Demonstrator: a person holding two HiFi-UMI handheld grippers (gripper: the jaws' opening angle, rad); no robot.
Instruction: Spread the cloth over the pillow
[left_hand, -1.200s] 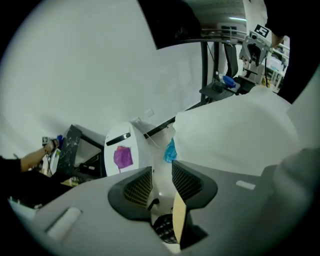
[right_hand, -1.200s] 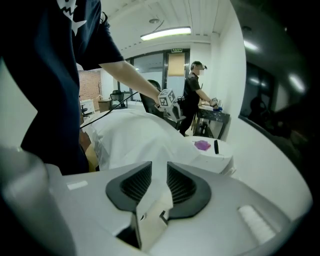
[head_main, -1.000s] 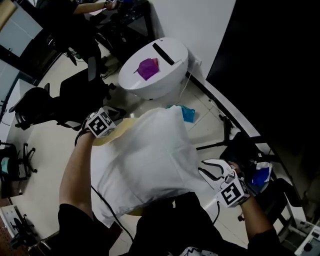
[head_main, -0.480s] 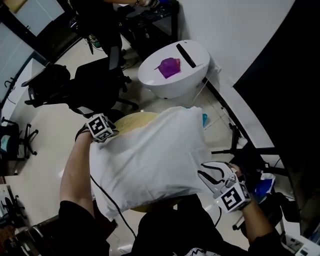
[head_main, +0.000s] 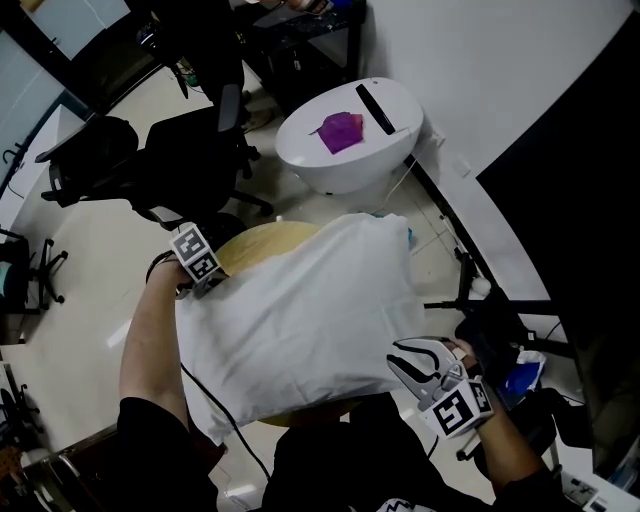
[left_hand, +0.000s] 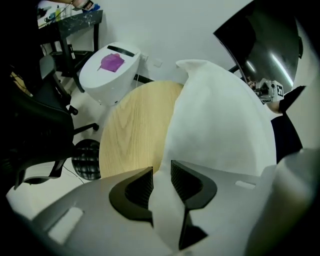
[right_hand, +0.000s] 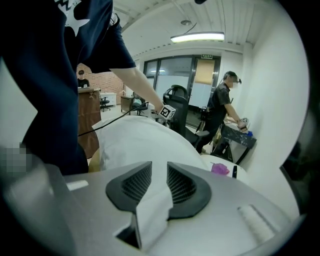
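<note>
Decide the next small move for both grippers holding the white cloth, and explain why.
Probably lower both together, keeping tension: the left gripper and right gripper each pinch an opposite edge of the white cloth, which bulges over the wooden table.

The cloth (head_main: 300, 320) lies across the round worktop (head_main: 255, 245), covering its near and right parts; only the far left rim is bare. The left gripper (head_main: 203, 288) sits at the cloth's left edge and the right gripper (head_main: 398, 362) at its near right corner, each with cloth between its jaws. Behind the worktop stands a rounded unit (head_main: 385, 150) with a small crumpled item (head_main: 340, 130) on top, and office chairs (head_main: 190, 160) stand to its left.
</note>
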